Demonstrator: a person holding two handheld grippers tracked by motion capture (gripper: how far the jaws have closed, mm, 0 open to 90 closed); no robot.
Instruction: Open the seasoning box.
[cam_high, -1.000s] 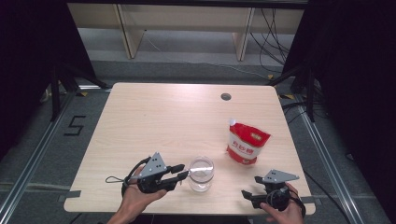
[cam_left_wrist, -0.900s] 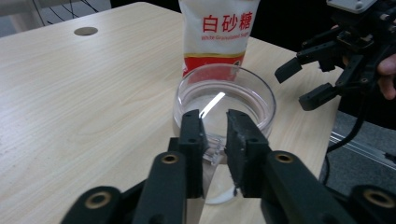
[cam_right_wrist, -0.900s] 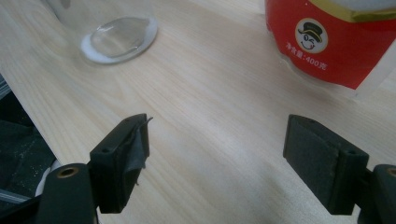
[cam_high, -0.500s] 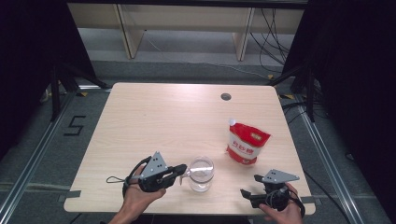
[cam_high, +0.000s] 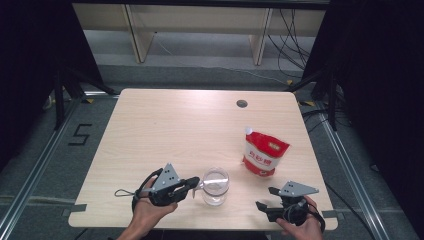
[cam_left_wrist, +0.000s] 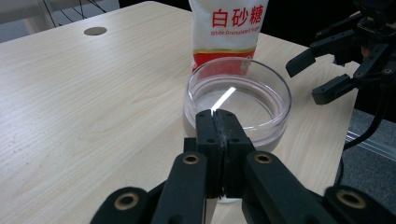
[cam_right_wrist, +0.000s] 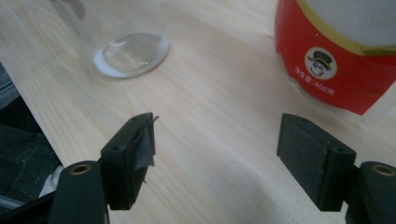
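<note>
sugar bag (cam_right_wrist: 336, 60) cropped, glass (cam_right_wrist: 126, 32) top cropped

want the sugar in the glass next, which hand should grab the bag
Right. The right gripper has its fingers open with nothing between them, and the white sugar bag stands just beyond it. The left gripper is shut on the rim of the glass.
</note>
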